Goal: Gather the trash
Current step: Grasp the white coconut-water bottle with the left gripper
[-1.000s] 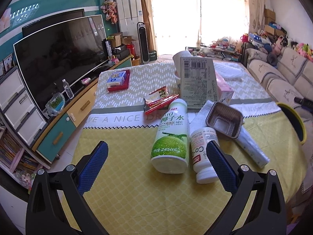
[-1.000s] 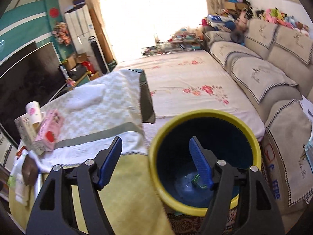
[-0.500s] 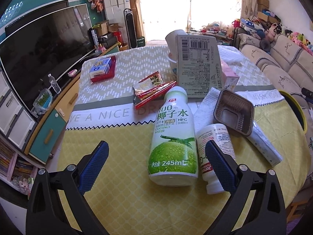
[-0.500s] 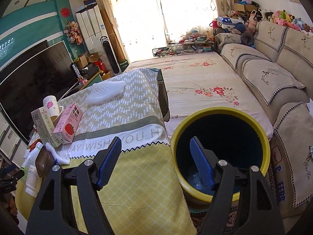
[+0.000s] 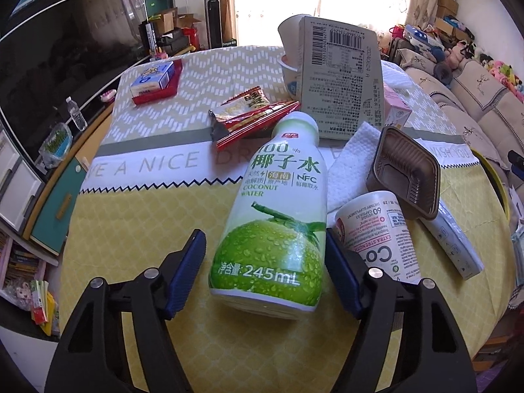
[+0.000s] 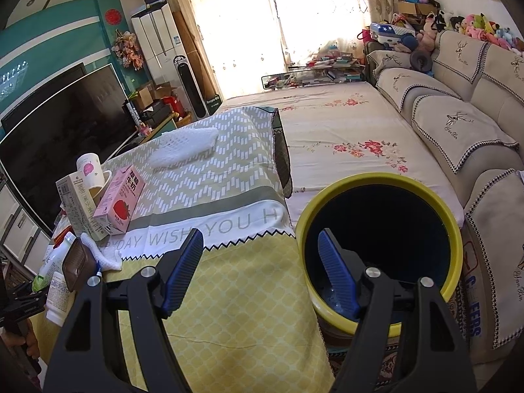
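A green and white coconut water bottle (image 5: 278, 222) lies on the yellow tablecloth (image 5: 131, 229). My left gripper (image 5: 265, 268) is open with its blue pads on either side of the bottle's base, not squeezing it. A white supplement bottle (image 5: 376, 232) lies just right of it, against the right finger. Behind are a brown plastic tray (image 5: 406, 173), a white napkin (image 5: 350, 163), a red snack wrapper (image 5: 252, 118) and a tall carton (image 5: 340, 78). My right gripper (image 6: 262, 262) is open and empty, above the table edge beside a yellow-rimmed bin (image 6: 380, 249).
A pink milk carton (image 6: 121, 199), paper cup (image 6: 88, 170) and white cloth (image 6: 183, 147) sit on the table. A blue box on a red one (image 5: 154, 80) lies far left. A long white tube (image 5: 452, 242) lies right. A sofa (image 6: 458, 121) is behind the bin.
My left gripper has moved forward and down so its open pads now flank the coconut water bottle. My right gripper has drifted left, away from above the bin.
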A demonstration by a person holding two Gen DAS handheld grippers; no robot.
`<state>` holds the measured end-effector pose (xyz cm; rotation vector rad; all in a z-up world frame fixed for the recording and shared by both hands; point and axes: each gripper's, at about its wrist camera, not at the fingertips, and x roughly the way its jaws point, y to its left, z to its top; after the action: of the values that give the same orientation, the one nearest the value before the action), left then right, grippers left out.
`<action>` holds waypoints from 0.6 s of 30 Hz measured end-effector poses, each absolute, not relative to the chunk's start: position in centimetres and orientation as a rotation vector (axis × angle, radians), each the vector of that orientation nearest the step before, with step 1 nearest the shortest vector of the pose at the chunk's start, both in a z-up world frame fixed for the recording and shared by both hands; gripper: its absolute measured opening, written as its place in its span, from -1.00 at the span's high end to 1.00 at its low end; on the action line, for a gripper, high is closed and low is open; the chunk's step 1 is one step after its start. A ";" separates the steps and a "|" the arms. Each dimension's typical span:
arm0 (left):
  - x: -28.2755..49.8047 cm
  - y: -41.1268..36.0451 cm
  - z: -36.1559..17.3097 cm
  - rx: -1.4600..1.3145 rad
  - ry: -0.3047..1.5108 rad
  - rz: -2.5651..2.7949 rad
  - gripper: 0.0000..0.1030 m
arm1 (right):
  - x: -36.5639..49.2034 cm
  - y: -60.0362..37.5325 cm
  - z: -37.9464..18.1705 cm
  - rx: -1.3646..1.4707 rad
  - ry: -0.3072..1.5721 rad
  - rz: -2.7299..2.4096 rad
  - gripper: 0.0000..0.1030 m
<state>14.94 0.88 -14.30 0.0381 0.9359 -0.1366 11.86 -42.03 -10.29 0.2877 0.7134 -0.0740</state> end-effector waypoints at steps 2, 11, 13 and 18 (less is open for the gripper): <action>14.9 1.1 -14.4 0.018 0.936 -0.144 -0.39 | 11.9 -42.0 -10.4 0.287 0.715 -0.072 -0.34; 14.4 1.4 -14.0 -0.010 0.893 -0.141 -0.21 | 12.1 -41.5 -10.6 0.282 0.720 -0.056 -0.34; 14.4 1.4 -13.8 -0.015 0.881 -0.145 -0.20 | 12.2 -41.4 -10.5 0.281 0.720 -0.055 -0.34; 14.0 1.4 -13.1 -0.015 0.861 -0.140 -0.12 | 12.2 -41.4 -10.5 0.281 0.720 -0.054 -0.34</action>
<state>14.00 1.42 -13.09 -0.0150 0.8605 -0.1405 12.17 -41.37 -10.53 0.2810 0.7195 -0.0545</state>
